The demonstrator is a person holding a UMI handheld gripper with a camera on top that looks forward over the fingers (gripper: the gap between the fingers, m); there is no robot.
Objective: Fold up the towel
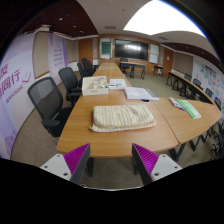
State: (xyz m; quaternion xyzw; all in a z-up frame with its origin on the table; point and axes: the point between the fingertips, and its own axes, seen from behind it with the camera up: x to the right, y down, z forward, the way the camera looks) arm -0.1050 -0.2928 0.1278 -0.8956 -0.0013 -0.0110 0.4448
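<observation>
A conference room is seen from above the near edge of a long wooden table [120,140]. A cream towel [123,117], already folded into a thick rectangular bundle, lies flat on the table top, well beyond the fingertips and apart from them. Further along the table, a second pale heap of cloth [95,85] and scattered papers [139,94] are noted, with a green-printed sheet [188,108] on the adjoining table section to the right. Black office chairs [46,102] are lined along the left side, before a wall bearing pink lettering. A dark screen [130,48] is mounted on the far wall. The gripper [111,162] is held level above the table edge, its two fingers spread wide apart, the purple pads [146,160] facing inward, with nothing grasped between them.
</observation>
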